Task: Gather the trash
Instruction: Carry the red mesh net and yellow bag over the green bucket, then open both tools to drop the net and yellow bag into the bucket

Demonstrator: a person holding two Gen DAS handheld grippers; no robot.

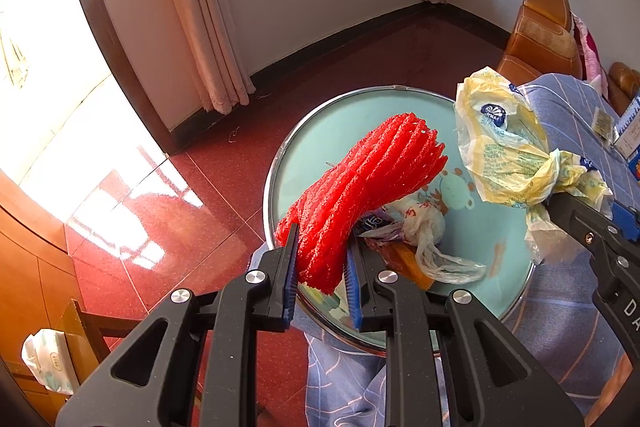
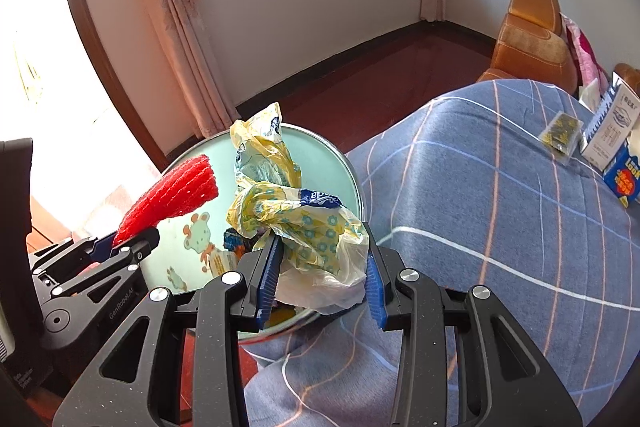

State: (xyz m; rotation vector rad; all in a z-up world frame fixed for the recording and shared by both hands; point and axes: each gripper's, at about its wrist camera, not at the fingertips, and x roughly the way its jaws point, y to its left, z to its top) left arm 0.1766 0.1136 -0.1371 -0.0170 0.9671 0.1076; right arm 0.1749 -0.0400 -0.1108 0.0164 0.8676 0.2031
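The left gripper (image 1: pixel 322 251) is clamped tight on the lower end of a bright red foam mesh sleeve (image 1: pixel 360 191), its blue-padded jaws pinching the netting so that the rest of the sleeve fans out up and away beyond the fingertips. Directly beneath and ahead of that claw sits a round pale-green metal basin with a silver rim and a cartoon animal print inside (image 1: pixel 280 163); in its bottom, just past the right finger, lie a crumpled white plastic bag with red lettering (image 1: pixel 426 227), some dark printed wrappers and an orange packet (image 1: pixel 408 259). The right gripper (image 2: pixel 322 267) holds a crumpled yellow-and-white printed plastic bag with a blue logo (image 2: pixel 280 203); its jaws stand partly closed around the bunched plastic, the left pad pressed into it, and the bag balloons upward beyond the fingertips over the near side of the basin. From this right claw the red sleeve and the left gripper are off to its left, over the far side of the same basin. To the right of both claws spreads a blue checked cloth with white and orange lines (image 2: pixel 500 187), which the basin rests against; at the cloth's far right edge lie a small yellow-and-black sachet (image 2: pixel 560 133), a white carton (image 2: pixel 612 131) and a blue box (image 2: pixel 626 179). Beyond is a red tiled floor (image 1: pixel 200 195), pink curtains and an orange padded armchair (image 2: pixel 528 39).
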